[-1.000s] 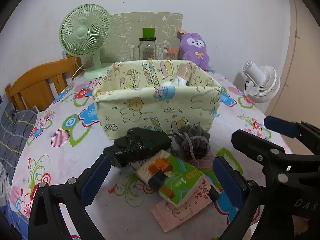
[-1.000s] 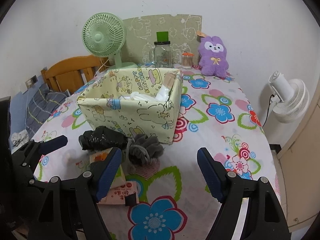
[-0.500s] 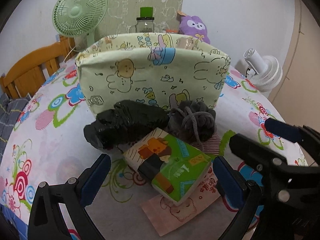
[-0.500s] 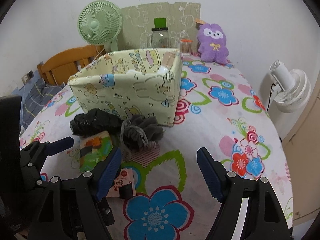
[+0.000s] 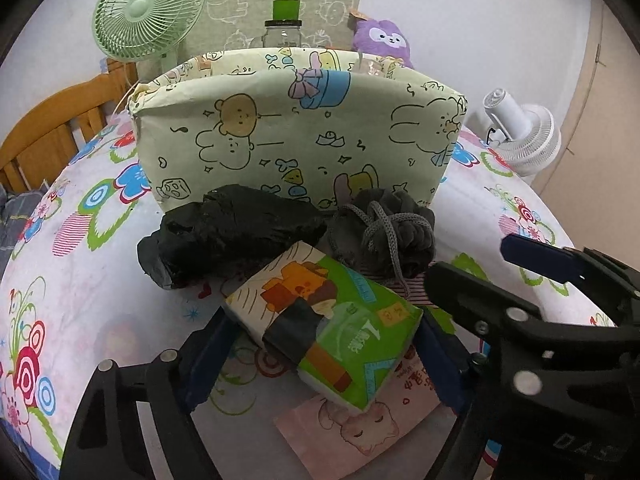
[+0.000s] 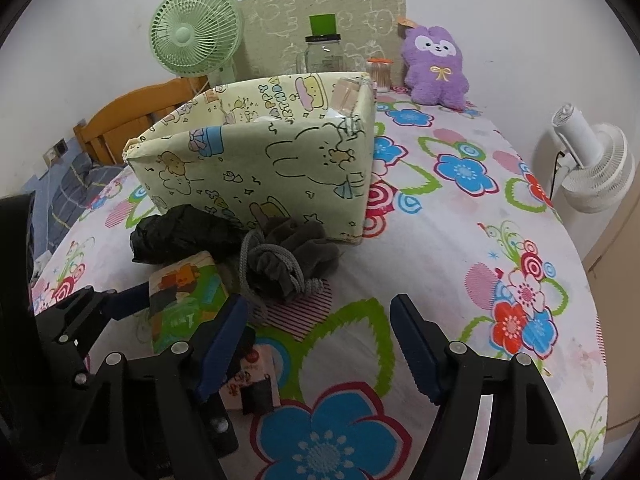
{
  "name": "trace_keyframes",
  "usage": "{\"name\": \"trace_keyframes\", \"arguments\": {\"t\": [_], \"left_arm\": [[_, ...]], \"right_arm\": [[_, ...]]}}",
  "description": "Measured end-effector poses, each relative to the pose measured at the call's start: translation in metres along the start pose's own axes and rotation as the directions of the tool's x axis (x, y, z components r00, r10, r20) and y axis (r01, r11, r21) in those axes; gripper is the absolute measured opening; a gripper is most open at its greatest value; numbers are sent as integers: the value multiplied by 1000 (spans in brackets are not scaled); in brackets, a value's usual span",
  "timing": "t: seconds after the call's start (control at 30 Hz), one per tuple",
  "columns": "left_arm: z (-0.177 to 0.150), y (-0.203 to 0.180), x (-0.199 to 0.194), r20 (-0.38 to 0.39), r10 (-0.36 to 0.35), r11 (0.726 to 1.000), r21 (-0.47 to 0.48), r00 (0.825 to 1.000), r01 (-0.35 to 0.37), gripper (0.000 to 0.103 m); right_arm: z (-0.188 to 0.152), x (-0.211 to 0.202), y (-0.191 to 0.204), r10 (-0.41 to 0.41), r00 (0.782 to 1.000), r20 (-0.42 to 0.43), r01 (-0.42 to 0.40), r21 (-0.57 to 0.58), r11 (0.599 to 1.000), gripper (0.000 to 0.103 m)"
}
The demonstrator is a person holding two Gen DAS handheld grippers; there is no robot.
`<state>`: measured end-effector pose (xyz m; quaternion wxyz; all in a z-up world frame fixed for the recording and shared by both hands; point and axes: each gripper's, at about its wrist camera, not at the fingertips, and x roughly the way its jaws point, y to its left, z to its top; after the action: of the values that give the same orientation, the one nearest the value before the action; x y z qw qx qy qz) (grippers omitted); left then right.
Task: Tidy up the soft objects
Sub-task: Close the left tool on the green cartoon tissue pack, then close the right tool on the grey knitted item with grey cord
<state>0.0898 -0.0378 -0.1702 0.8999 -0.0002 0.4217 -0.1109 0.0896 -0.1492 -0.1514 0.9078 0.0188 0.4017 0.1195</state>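
A green and white tissue pack lies on a pink packet on the flowered tablecloth. My left gripper is open with its blue pads on either side of the tissue pack, low over the table; I cannot tell if they touch it. Behind the pack lie a black wrapped bundle and a grey bath pouf, in front of the cartoon-print fabric box. My right gripper is open and empty, just right of the pack and in front of the pouf.
A green fan, a glass jar and a purple plush rabbit stand at the table's back. A white fan stands off the right edge. A wooden chair is behind on the left. The box holds some items.
Both grippers have moved forward and lower toward the pile. The left gripper's pads now straddle the tissue pack. The right gripper has come nearer the pouf.
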Motion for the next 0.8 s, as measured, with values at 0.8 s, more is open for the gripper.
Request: {"name": "trace_keyframes", "arguments": {"t": [0.8], "left_arm": [[8, 7, 8, -5, -19, 1000, 18, 1000, 19, 87]], "right_arm": [[18, 34, 14, 10, 999, -36, -9, 14, 1000, 66]]}}
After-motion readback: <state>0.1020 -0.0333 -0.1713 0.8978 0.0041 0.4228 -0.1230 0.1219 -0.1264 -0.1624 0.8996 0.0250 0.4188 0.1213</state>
